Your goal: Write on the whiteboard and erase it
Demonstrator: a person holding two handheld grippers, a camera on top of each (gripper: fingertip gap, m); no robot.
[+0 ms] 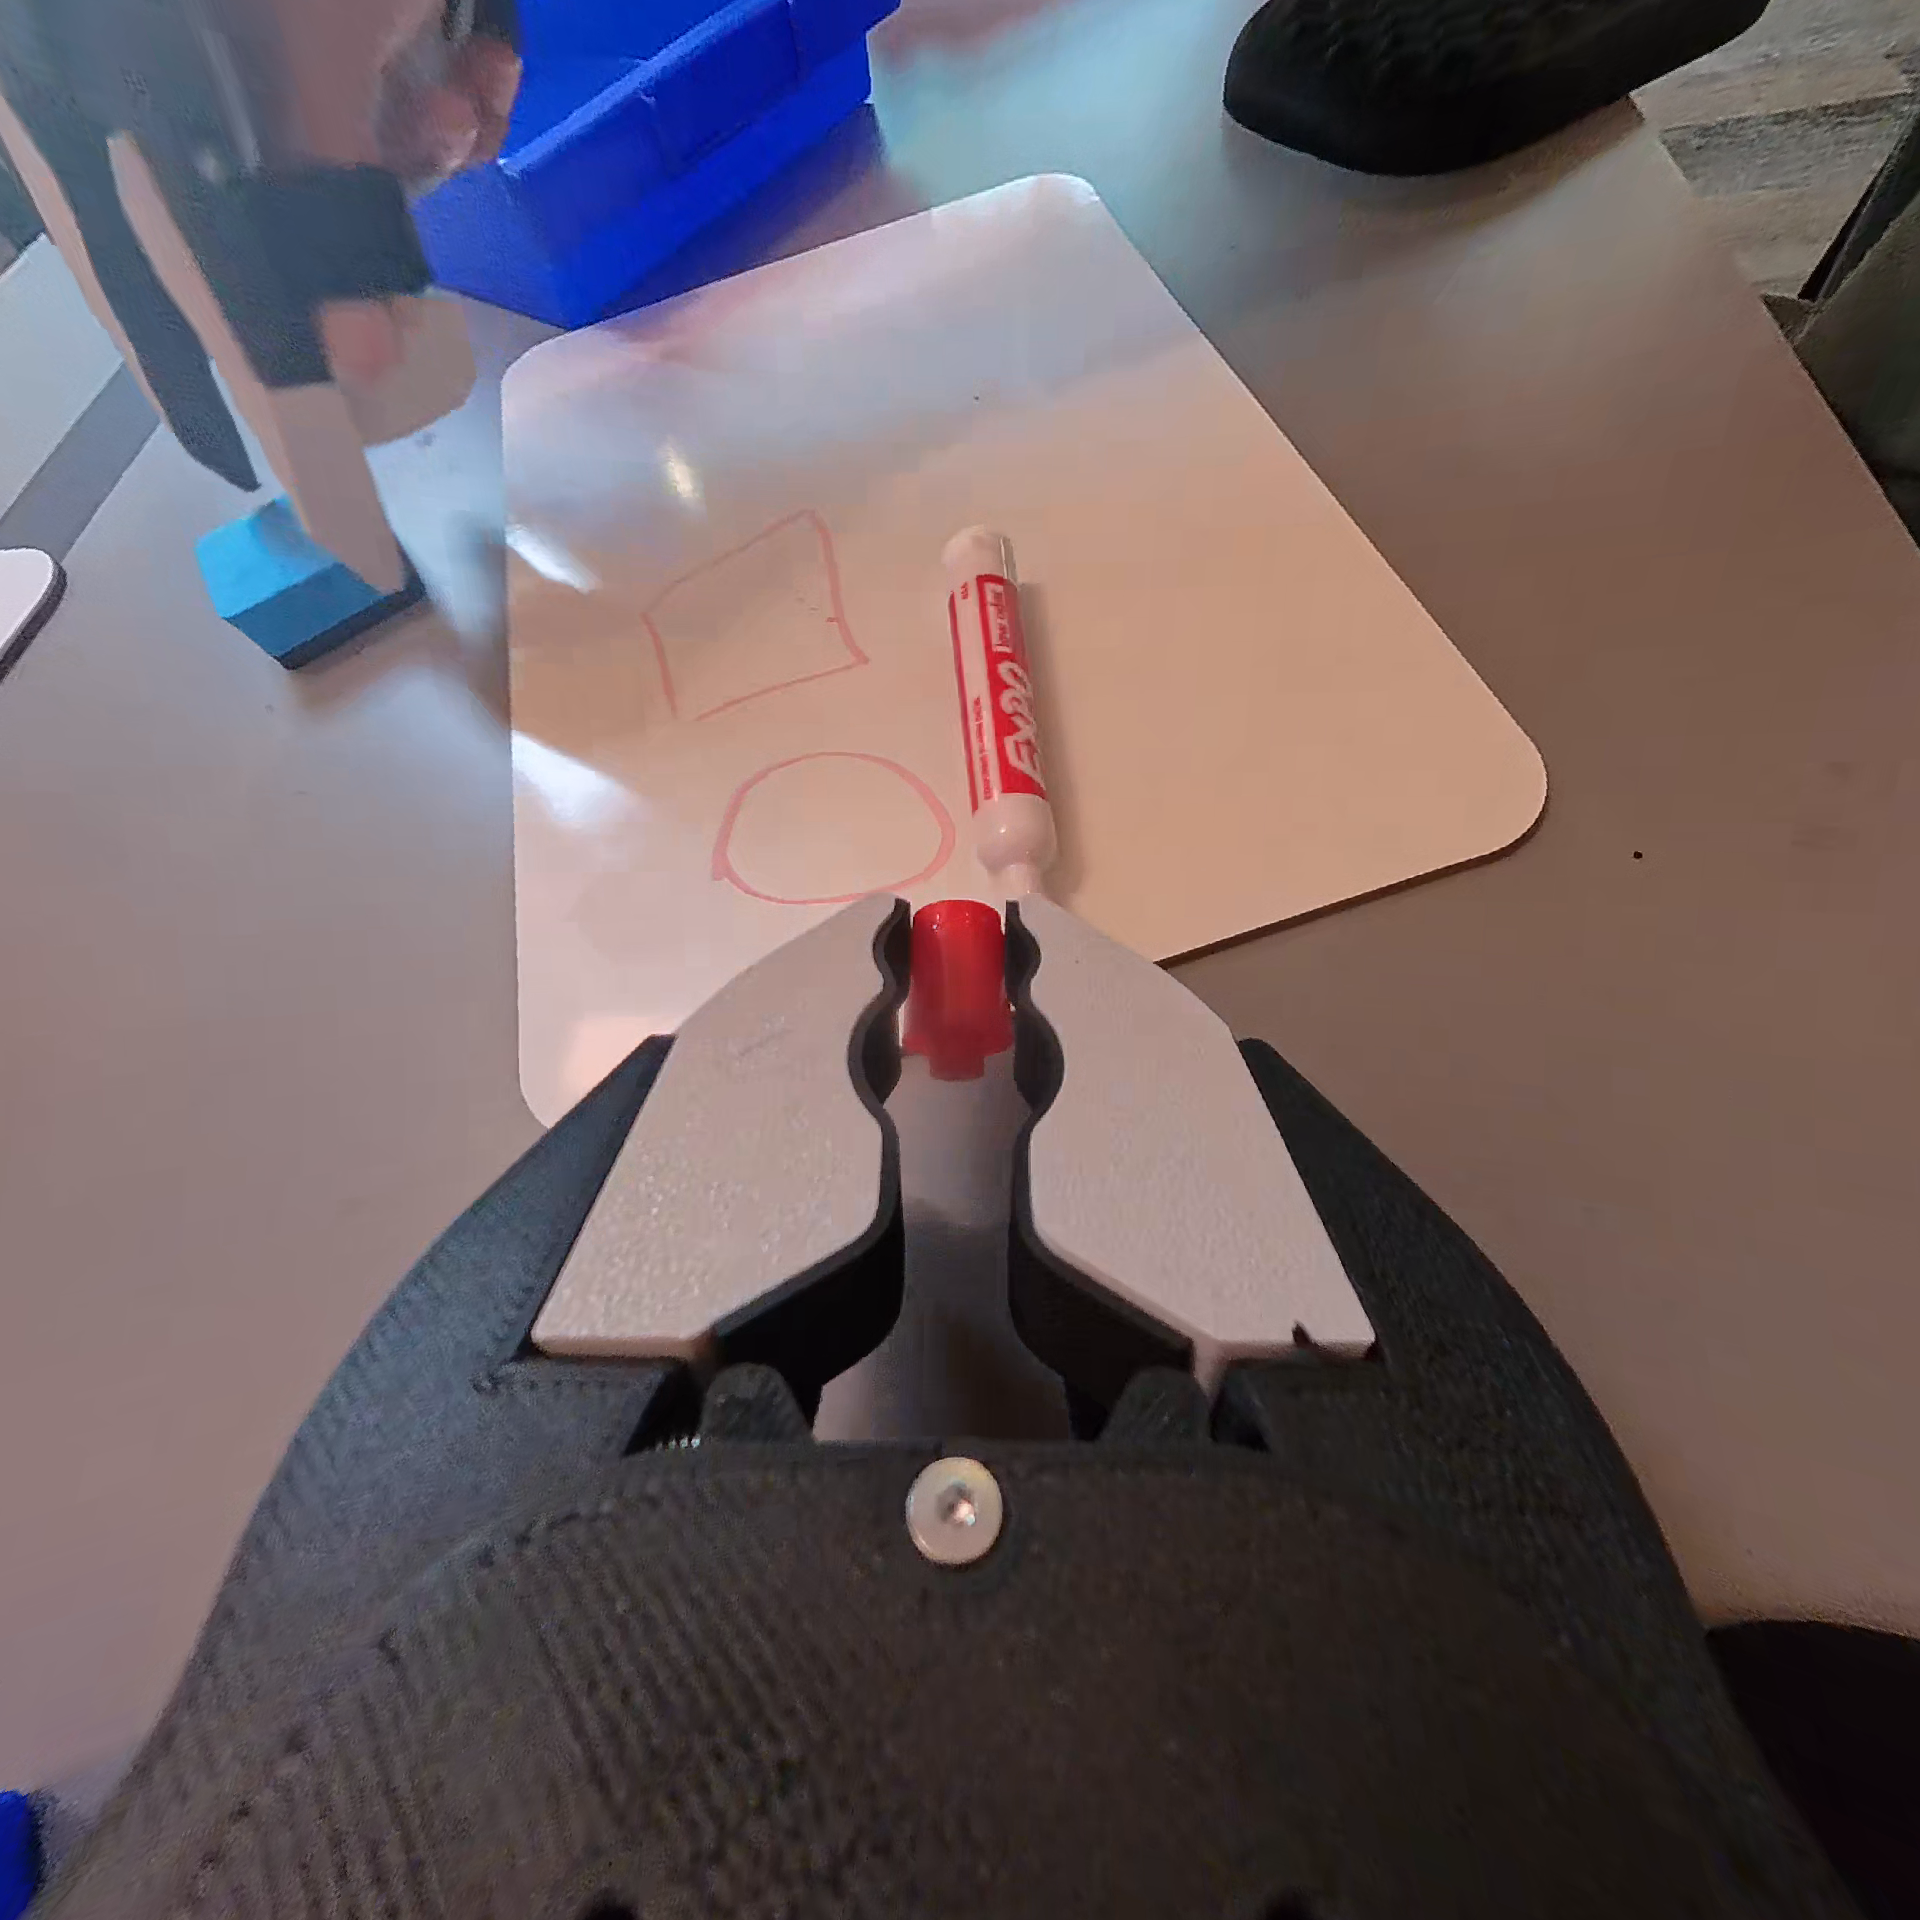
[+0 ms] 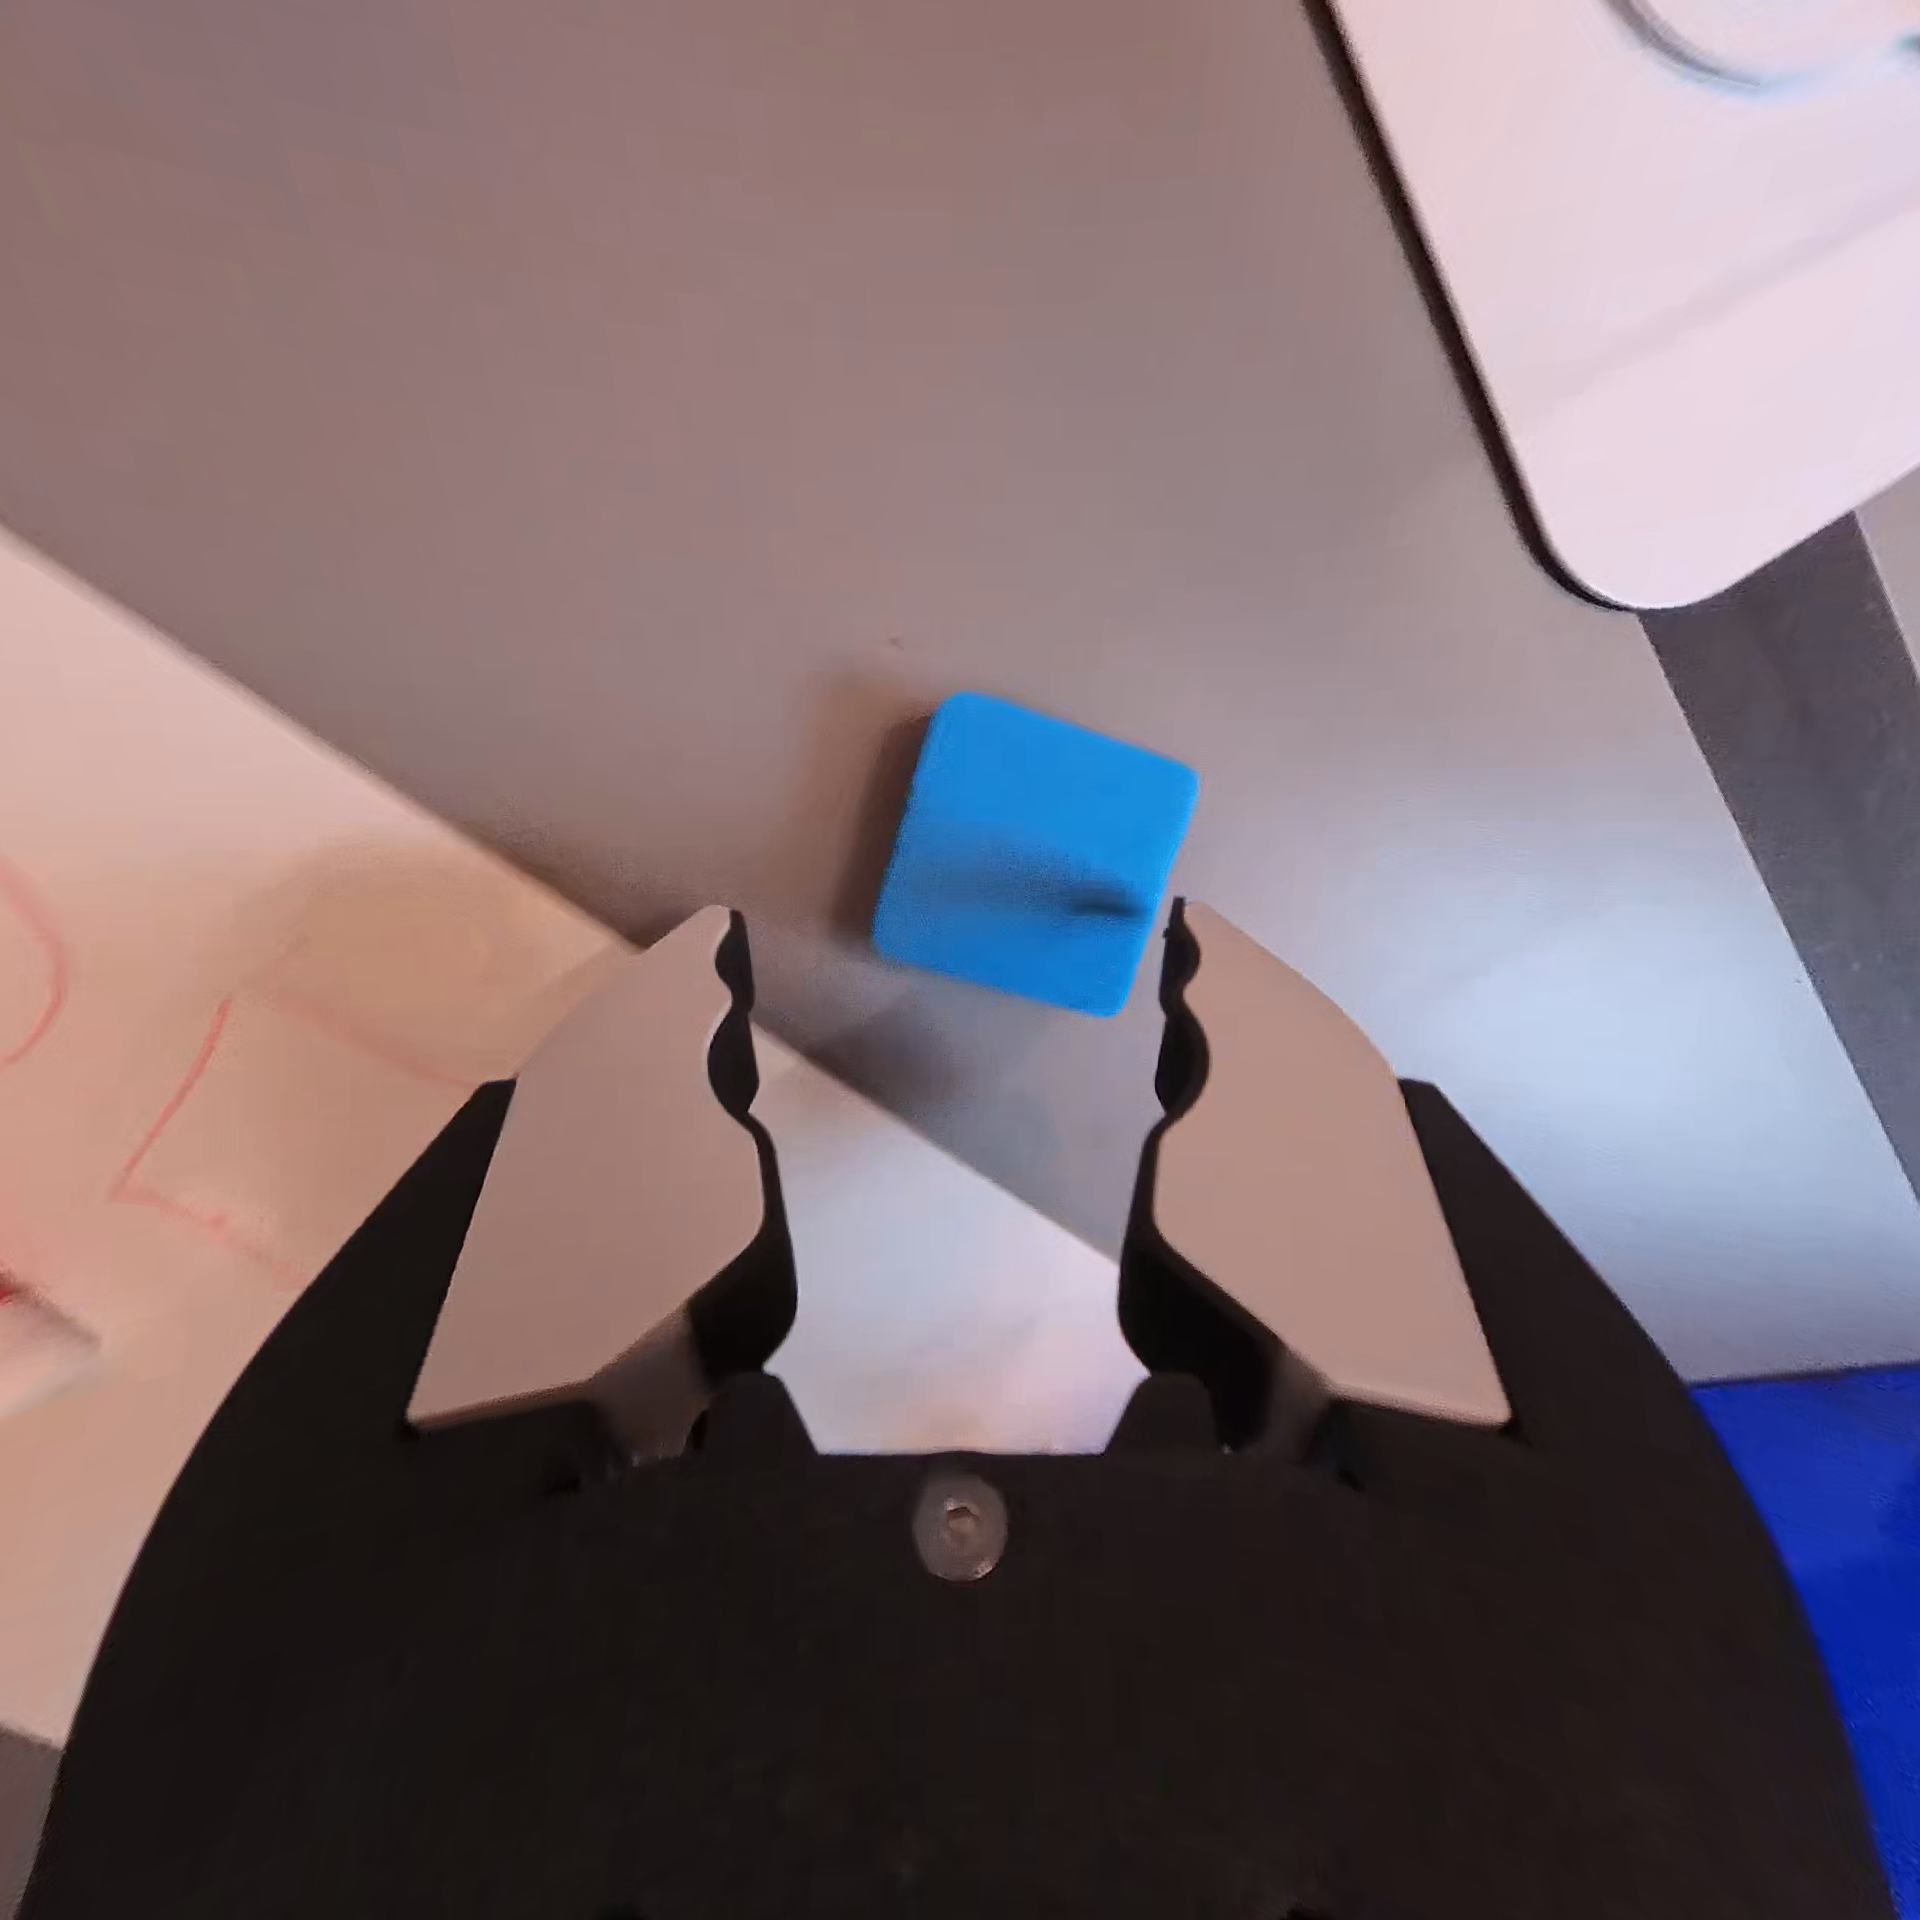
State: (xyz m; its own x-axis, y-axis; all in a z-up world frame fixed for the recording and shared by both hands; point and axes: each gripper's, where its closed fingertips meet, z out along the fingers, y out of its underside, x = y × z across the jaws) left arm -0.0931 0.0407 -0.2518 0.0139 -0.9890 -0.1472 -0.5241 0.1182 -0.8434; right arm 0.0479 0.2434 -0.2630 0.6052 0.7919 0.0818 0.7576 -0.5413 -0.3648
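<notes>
**Cap pinched, eraser under spread fingers**

The left gripper [image 1: 956, 925] pinches the red marker cap [image 1: 954, 982] between its fingertips, low over the near edge of the whiteboard [image 1: 1195, 520]. Just ahead of it, slightly right, the uncapped marker [image 1: 995, 717] lies on the board, tip toward the gripper. A red circle [image 1: 831, 826] and a red four-sided outline [image 1: 753, 618] sit ahead to the left. The right gripper [image 2: 956, 920] is spread wide, empty, above the grey table [image 2: 520, 416]. The blue eraser [image 2: 1034, 852] lies just beyond its fingertips, beside the board's edge.
</notes>
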